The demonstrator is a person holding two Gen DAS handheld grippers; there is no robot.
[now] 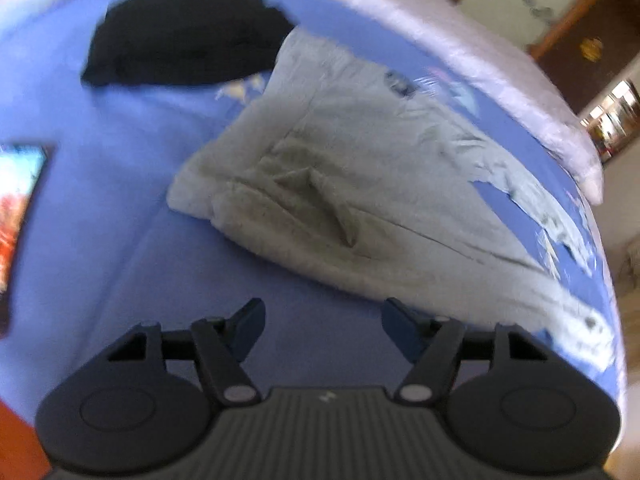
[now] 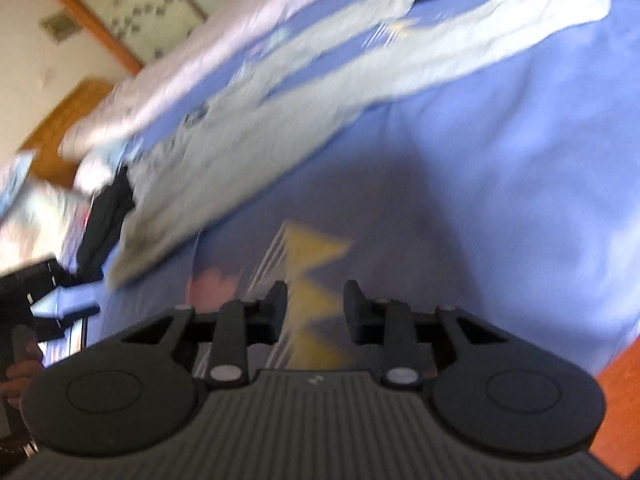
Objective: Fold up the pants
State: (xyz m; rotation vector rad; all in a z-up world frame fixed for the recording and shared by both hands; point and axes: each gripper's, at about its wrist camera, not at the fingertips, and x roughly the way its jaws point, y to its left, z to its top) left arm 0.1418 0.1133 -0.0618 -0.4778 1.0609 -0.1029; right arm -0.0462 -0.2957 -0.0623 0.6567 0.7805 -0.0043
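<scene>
Light grey pants (image 1: 360, 168) lie spread flat on a blue bed sheet (image 1: 120, 208), waistband toward the left, legs running to the right. In the right wrist view the pants (image 2: 280, 96) stretch diagonally, with both legs apart toward the upper right. My left gripper (image 1: 323, 322) is open and empty, hovering just in front of the pants' near edge. My right gripper (image 2: 316, 304) is open and empty above the bare sheet, well short of the pants. Both views are blurred.
A black garment (image 1: 180, 36) lies beyond the waistband, also in the right wrist view (image 2: 106, 216). A phone with a lit screen (image 1: 20, 208) lies at the left. A pale quilt (image 1: 460, 40) runs along the far side. The bed's edge (image 1: 612, 300) is at the right.
</scene>
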